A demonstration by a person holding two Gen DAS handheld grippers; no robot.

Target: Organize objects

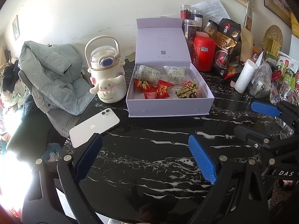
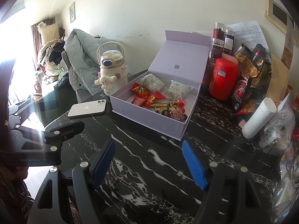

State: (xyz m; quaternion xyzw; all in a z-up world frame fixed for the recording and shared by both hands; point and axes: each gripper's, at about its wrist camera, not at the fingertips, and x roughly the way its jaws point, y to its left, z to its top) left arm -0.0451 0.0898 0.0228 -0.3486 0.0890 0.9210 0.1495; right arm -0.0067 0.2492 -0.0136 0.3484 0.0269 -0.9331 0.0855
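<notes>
Box open at frame centre, both grippers empty over bare tabletop.

Lavender gift box (image 1: 169, 105) sits mid-frame in the left wrist view, lid raised against the wall, holding wrapped snack packets (image 1: 160, 85). Left of it stand a cream character bottle (image 1: 106, 74) and a white phone (image 1: 94, 127); a red canister (image 1: 203, 53) and loose bags crowd the right. Left gripper (image 1: 145, 158) and right gripper (image 2: 148, 165) hover low in their frames, jaws spread, pinching nothing. Risks, as judged: the phone overhangs the marble table (image 1: 149, 168) edge, so a careless reach could push it off; the tall bottle could tip if brushed.
</notes>
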